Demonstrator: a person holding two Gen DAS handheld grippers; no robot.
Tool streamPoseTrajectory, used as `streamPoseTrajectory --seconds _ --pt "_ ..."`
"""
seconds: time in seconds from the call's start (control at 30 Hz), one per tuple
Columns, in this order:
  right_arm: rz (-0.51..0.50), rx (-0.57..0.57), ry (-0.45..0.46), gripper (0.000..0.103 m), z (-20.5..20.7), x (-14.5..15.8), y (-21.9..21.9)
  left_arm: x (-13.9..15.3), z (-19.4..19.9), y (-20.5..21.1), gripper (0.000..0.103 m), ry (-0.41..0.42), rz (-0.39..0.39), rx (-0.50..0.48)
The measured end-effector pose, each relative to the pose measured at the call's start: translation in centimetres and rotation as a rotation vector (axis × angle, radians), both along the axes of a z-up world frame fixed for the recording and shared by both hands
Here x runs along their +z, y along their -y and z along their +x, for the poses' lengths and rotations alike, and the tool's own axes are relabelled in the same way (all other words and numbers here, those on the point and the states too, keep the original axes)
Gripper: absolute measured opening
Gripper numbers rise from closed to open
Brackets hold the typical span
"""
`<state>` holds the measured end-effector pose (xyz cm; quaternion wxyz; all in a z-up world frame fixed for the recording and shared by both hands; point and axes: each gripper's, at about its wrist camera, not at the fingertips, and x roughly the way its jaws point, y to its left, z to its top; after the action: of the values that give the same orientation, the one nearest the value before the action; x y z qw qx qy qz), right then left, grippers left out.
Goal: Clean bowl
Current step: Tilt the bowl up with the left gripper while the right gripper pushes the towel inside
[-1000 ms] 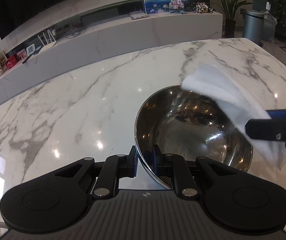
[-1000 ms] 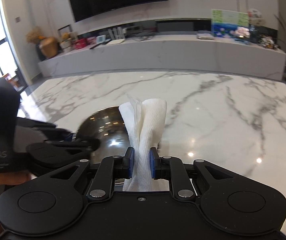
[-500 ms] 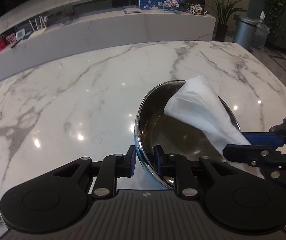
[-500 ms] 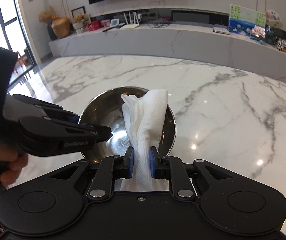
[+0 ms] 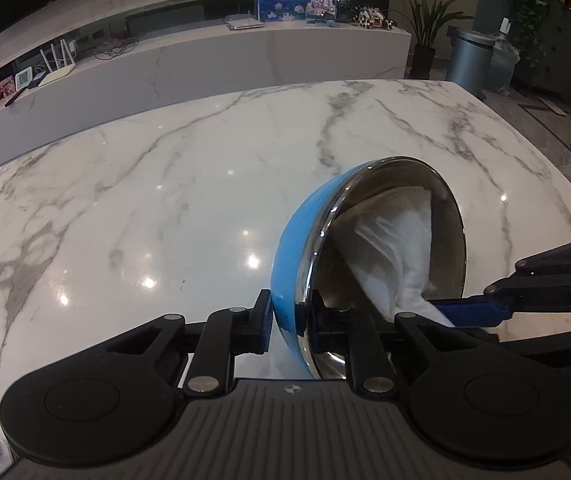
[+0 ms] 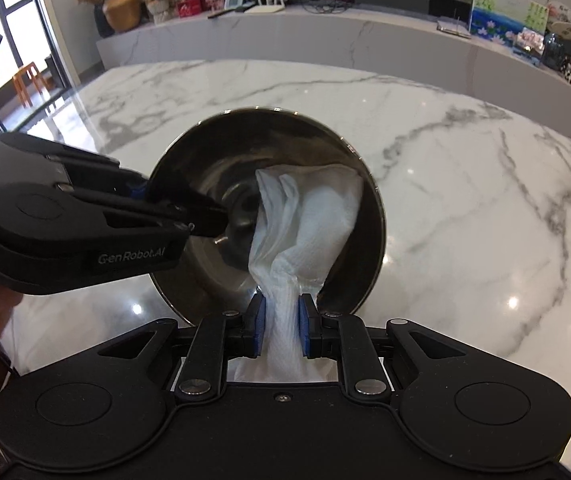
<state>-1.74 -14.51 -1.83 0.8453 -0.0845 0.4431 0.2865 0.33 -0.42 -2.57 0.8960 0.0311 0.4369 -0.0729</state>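
Note:
A bowl [image 5: 305, 232], blue outside and steel inside, is tilted on its side with its opening to the right. My left gripper [image 5: 288, 320] is shut on its near rim and holds it up. My right gripper [image 6: 280, 326] is shut on a white paper towel [image 6: 309, 220], whose free end presses against the inside of the bowl [image 6: 213, 176]. The towel [image 5: 393, 248] also shows in the left wrist view, with the right gripper [image 5: 469, 310] coming in from the right. The left gripper [image 6: 205, 216] clamps the bowl's left rim in the right wrist view.
The white marble table [image 5: 165, 184] lies under both grippers, its far edge before a long marble console [image 5: 205, 64]. A grey bin [image 5: 471, 60] and a potted plant [image 5: 429, 20] stand beyond the table's right corner.
The left gripper has tipped the bowl up so its blue outside shows. The right gripper has pushed the paper towel deeper into the bowl.

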Motion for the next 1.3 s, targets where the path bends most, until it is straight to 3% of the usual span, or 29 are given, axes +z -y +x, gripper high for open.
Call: streamPoseTrajectory --seconds 0.23,0.67,0.93,1.3 --pt "0.01 -0.006 0.028 0.04 0.0 0.1 0.3 0.0 -0.1 -0.2 0.016 -0.011 -0.008 0.01" --pt "0.026 -0.017 0.078 0.036 -0.1 0.1 0.7 0.1 -0.2 -0.1 0.016 -0.016 0.002 0.009" --pt "-0.003 -0.022 0.041 0.023 -0.6 -0.3 -1.2 0.0 -0.3 0.0 0.016 -0.018 0.006 0.005" --pt "0.008 -0.026 0.03 0.022 -0.9 -0.2 -1.0 -0.6 -0.7 0.0 0.018 -0.025 -0.008 -0.002"
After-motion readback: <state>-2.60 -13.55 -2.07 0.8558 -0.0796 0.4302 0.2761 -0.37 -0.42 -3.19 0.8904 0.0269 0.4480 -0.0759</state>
